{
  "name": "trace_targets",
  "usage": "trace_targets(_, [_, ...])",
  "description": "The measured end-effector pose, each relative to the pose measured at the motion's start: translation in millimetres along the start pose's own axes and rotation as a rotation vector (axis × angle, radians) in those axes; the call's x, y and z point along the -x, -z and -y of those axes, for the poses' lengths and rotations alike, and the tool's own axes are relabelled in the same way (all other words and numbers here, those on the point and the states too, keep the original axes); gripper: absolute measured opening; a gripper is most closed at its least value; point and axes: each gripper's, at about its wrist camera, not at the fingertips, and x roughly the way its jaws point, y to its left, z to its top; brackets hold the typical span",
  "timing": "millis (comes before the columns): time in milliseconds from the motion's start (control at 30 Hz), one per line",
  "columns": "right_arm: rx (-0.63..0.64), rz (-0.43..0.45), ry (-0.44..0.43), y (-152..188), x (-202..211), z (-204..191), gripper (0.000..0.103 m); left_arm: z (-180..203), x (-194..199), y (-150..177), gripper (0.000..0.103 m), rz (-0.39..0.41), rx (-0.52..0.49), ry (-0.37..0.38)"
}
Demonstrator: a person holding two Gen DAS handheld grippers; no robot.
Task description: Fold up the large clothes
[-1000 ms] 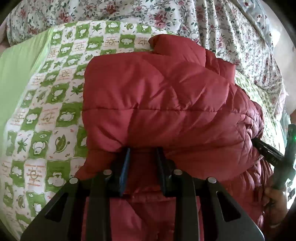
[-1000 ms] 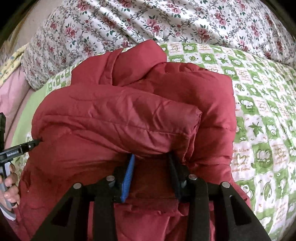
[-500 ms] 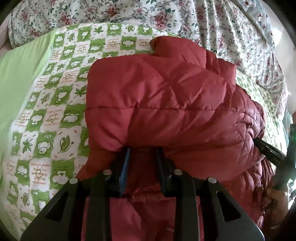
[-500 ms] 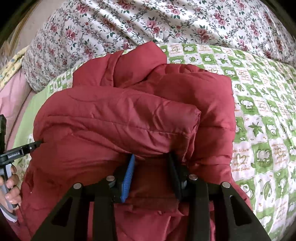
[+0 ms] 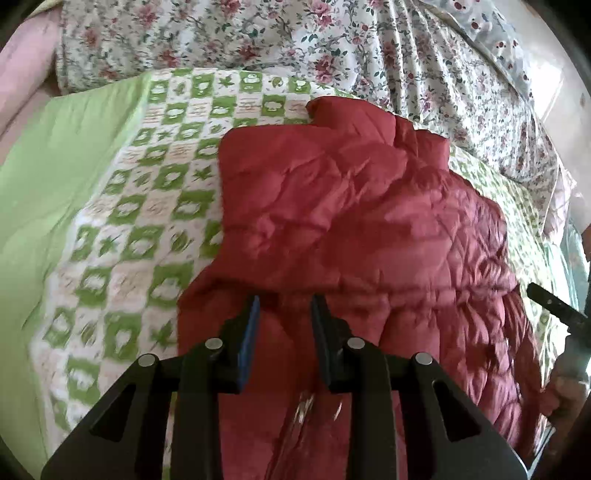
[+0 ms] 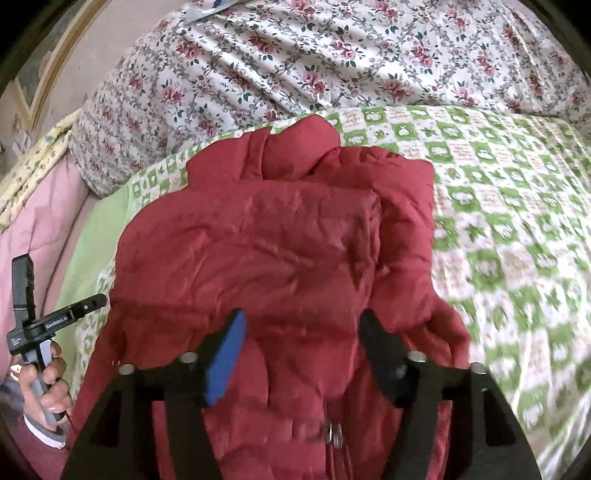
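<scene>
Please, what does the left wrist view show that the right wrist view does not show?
Only the left wrist view shows the wide plain green sheet, a pale wall, and the right tool entering at the right edge. Only the right wrist view shows the left tool held in the left hand, a pink cushion and yellow flowered cloth. Both show the red quilted jacket, the green checked quilt and the rose-printed bedding.
</scene>
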Motion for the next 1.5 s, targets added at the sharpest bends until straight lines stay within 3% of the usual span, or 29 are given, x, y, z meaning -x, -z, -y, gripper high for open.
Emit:
trace_targets(400, [-0.002,-0.029,-0.002,61,50,8,0.079,-13,43,72,0.026,-0.037,0.022,-0.021])
trace_targets(733, [-0.062,-0.044,0.067,114,84,41,0.080,-37,71,113,0.026,-0.053,0.081,-0.038])
trace_targets(967, [-0.088,-0.066,0.112,143,99,52,0.080,-36,82,130,0.035,-0.071,0.071,-0.038])
trace_targets(1133, [-0.082,-0.094,0.083,156,102,48,0.080,-39,87,141,0.048,-0.082,0.078,-0.040])
trace_targets(1300, [-0.076,-0.136,0.028,169,96,41,0.080,-44,90,151,0.050,-0.097,0.087,-0.035])
trace_targets(1433, [-0.046,-0.158,0.035,179,98,38,0.080,-45,92,159,0.050,-0.113,0.080,-0.032])
trace_targets(1500, [-0.037,-0.162,0.031,184,101,40,0.073,-46,93,162,0.050,-0.119,0.076,-0.031])
